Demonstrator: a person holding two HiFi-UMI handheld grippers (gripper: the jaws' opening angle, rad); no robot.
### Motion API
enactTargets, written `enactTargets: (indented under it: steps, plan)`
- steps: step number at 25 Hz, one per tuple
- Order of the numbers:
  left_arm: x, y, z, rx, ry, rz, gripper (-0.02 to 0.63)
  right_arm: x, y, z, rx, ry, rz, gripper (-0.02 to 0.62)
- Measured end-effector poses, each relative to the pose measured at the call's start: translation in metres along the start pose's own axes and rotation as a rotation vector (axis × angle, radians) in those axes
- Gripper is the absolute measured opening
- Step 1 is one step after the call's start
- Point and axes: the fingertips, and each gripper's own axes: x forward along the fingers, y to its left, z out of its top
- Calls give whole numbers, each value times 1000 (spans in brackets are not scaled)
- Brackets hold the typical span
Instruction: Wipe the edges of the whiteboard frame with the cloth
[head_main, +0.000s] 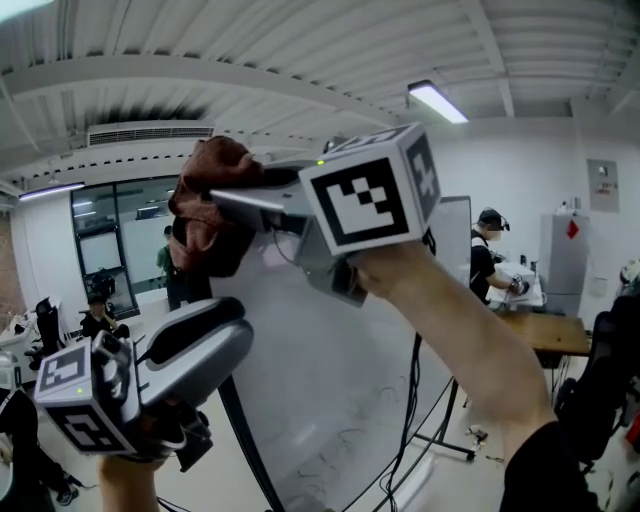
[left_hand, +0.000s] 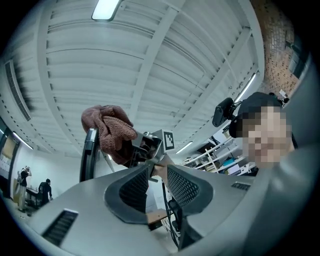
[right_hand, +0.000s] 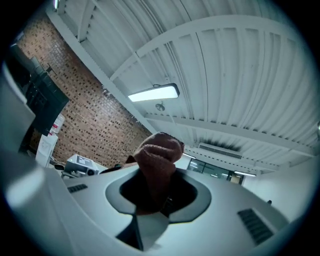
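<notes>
Your right claw (right_hand: 159, 189) is clamped on the cloth (head_main: 205, 210), against the whiteboard frame (left_hand: 88, 160) top corner. Left claw (left_hand: 157, 186) is slightly apart and empty.

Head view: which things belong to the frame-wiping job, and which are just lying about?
Job in hand:
cloth, clamped in the right gripper
whiteboard and its dark frame edge
left gripper, open and empty

Lying about:
wooden desk
pale cabinet
ceiling light
person at the far table
</notes>
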Motion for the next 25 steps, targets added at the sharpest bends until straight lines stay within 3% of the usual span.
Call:
enactTargets:
  steps: [5, 14, 25]
  plan:
    - [23, -1, -6, -4, 30, 25, 115, 5, -8, 1, -15, 52, 9, 119]
    - [90, 7, -57, -54, 81, 100, 115, -23, -43, -17, 35, 107, 32, 118]
    - [94, -3, -59, -126, 111, 14, 115, -32, -88, -23, 169, 105, -82, 118]
